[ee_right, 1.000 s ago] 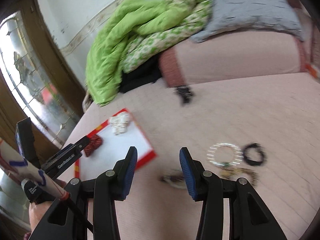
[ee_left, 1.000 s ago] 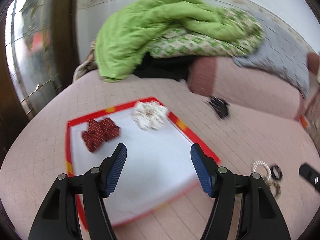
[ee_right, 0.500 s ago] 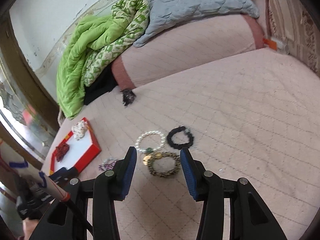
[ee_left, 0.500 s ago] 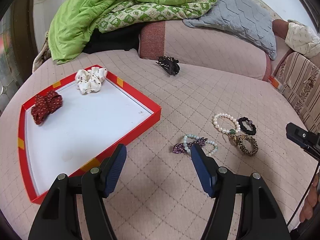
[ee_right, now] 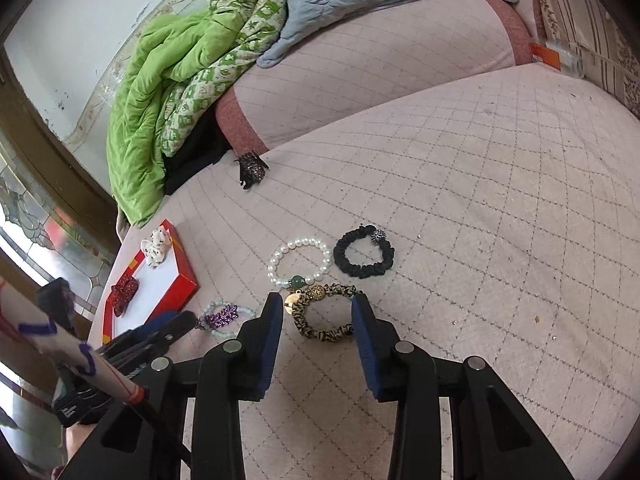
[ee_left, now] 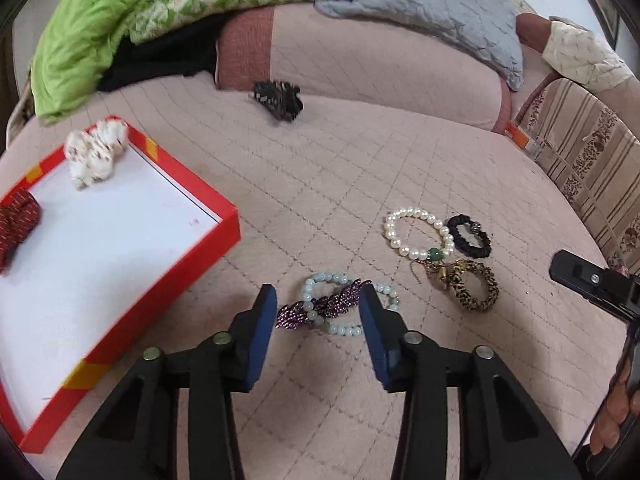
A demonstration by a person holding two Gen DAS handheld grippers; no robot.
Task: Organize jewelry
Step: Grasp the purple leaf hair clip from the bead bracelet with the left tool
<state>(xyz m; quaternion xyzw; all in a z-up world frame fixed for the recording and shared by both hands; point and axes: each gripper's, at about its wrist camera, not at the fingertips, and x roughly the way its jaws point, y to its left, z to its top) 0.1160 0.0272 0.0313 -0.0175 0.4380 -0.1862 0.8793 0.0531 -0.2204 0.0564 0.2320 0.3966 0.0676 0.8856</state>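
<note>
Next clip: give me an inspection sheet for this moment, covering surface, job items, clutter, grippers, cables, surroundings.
Surface: pink quilted bed cover.
Job's things: red tray holds a white scrunchie and a red scrunchie; on the cover lie a purple leaf clip across a pale bead bracelet, a pearl bracelet, a black scrunchie, a leopard scrunchie and a black claw clip.
Clutter: green quilt, grey pillow.
Grippers: left gripper open around the leaf clip; right gripper open around the leopard scrunchie.
Cables: nothing seen.
Surroundings: patterned glass pane.
</note>
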